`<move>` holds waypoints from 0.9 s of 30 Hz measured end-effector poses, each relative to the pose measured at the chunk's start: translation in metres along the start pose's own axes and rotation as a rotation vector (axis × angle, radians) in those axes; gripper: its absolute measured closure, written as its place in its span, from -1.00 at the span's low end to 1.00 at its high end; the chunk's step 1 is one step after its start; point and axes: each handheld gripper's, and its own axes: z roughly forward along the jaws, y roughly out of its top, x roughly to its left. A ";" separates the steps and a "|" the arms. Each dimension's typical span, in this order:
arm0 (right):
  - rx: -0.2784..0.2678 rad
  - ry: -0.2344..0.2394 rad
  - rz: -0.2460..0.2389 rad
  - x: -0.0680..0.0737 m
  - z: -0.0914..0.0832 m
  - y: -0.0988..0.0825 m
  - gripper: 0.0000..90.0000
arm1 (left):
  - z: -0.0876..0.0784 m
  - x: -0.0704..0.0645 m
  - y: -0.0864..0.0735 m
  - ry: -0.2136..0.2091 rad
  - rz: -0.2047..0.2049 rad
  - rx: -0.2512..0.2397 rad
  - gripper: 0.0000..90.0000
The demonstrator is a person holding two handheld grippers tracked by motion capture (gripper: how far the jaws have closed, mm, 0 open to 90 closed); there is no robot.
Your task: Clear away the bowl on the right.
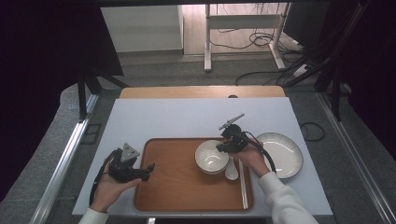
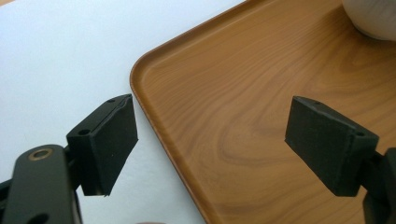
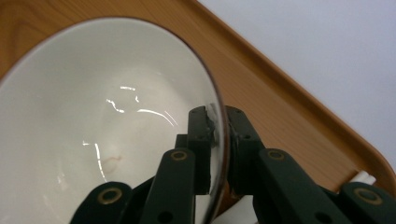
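Pinching the bowl (image 3: pixel 107 121) rim with my right gripper (image 3: pixel 219 140), one jaw inside and one outside, so the thin wall gives a firm hold. Bowl sits on the tray (image 1: pixel 177 182) at 1 o'clock, spoon (image 1: pixel 231 171) just beside it. Left gripper (image 2: pixel 210 149) wide open, empty, straddling the tray's 9 o'clock rim, likely to steady it.

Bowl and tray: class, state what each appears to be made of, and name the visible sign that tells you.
Bowl: probably glazed ceramic; white, glossy, with sharp light reflections inside and a thin rim. Tray: brown wood-grain surface with a smooth, moulded raised lip; it could be wood or a printed laminate, and the look leaves that open.
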 end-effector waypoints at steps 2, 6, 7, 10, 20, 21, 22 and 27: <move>0.010 -0.019 -0.004 -0.001 0.002 -0.002 0.75 | 0.000 0.000 0.000 0.000 -0.001 0.000 -0.63; -0.033 -0.027 -0.025 0.001 -0.006 -0.002 0.56 | 0.000 0.001 0.000 0.001 -0.007 -0.004 -0.63; -0.045 -0.032 -0.037 0.003 -0.010 -0.001 0.46 | -0.001 0.001 0.000 0.002 -0.008 -0.006 -0.63; -0.113 -0.035 -0.062 0.009 -0.027 0.000 0.30 | -0.001 0.002 0.000 0.002 -0.004 -0.004 -0.63; -0.241 -0.016 -0.031 0.001 -0.081 -0.023 -0.04 | -0.001 0.003 0.000 0.004 -0.011 -0.006 -0.63; -0.246 -0.024 -0.027 -0.002 -0.085 -0.026 -0.07 | -0.001 0.003 0.000 0.003 -0.013 -0.009 -0.63; -0.251 -0.027 -0.021 -0.003 -0.088 -0.029 -0.08 | -0.002 0.004 0.000 0.004 -0.008 -0.004 -0.63; -0.251 -0.064 0.008 -0.017 -0.106 -0.054 -0.15 | -0.003 0.006 0.001 0.006 -0.017 -0.012 -0.63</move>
